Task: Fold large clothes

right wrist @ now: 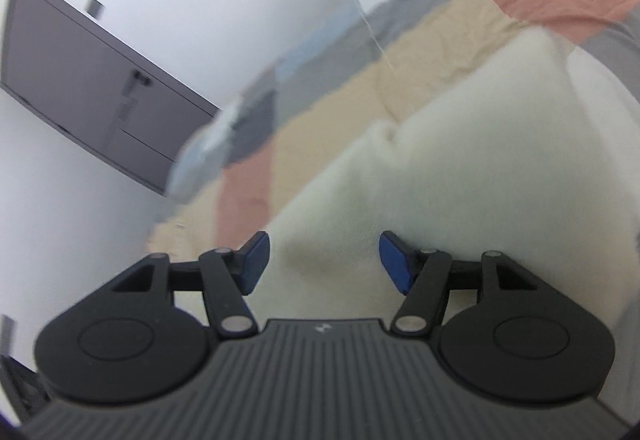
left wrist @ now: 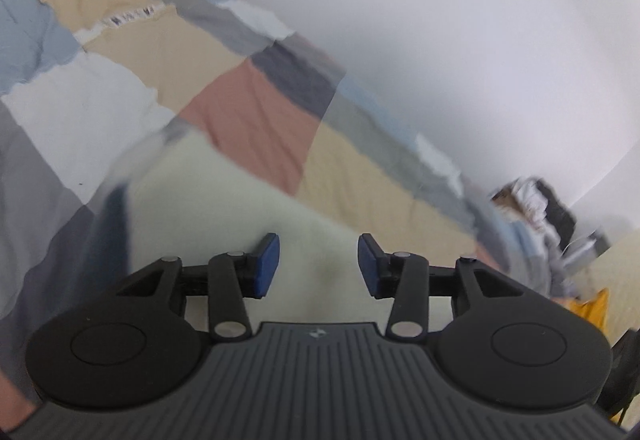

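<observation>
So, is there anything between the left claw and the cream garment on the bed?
Nothing visible is in the way. The left claw is open and empty, and the cream garment lies directly ahead of it on the patchwork bedcover, though the picture is blurred.

Left gripper [left wrist: 319,266] and right gripper [right wrist: 324,262] fingers spread, holding nothing

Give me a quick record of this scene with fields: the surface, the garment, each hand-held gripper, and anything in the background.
surface: patchwork bedspread in tan, pink, grey, blue and white blocks
garment: fluffy cream-white fleece garment lying on the bedspread, edges blurred
left hand-held gripper: jaws apart, blue pads empty, above the fleece
right hand-held gripper: jaws apart, blue pads empty, above the fleece
background: white wall; grey door; blurred clutter with a yellow item
</observation>
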A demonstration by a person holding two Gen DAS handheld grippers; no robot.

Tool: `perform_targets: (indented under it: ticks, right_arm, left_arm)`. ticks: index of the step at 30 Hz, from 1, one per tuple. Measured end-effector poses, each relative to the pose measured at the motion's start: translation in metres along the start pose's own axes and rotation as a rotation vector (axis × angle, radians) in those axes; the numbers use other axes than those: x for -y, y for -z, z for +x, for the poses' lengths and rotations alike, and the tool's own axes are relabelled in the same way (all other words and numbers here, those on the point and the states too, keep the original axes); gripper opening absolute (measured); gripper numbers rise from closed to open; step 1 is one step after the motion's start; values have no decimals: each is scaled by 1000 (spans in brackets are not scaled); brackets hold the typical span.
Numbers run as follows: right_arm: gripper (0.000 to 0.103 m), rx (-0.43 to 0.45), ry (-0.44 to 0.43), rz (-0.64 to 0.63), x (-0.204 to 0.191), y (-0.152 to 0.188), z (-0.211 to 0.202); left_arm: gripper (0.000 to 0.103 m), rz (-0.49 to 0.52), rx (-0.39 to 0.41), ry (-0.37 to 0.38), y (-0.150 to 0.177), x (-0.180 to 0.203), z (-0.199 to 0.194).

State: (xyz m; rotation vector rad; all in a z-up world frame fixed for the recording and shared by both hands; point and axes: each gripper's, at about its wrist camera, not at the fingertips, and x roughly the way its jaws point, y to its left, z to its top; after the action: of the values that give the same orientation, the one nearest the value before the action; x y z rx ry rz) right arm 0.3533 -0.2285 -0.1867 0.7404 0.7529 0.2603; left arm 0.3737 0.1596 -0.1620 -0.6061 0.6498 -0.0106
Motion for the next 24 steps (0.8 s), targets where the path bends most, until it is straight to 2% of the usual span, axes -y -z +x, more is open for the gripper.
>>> perform_targets:
  ticks: [3, 6, 11, 19, 24]
  right_arm:
    - [63, 3, 19, -53, 2, -4, 21]
    - [63, 11, 41, -146, -5, -6, 38]
    - [64, 30, 85, -298, -14, -1, 65]
    - [65, 54, 59, -326, -11, -2, 75]
    - [65, 58, 72, -354, -16, 2, 69]
  left_arm:
    - [49, 28, 6, -24, 1, -11, 27]
    - [49, 102, 32, -71, 2, -13, 49]
    - [49, 143, 11, -99, 2, -21, 76]
    - [49, 133, 5, -84, 0, -25, 77]
    - [51, 226, -2, -86, 5, -13, 65]
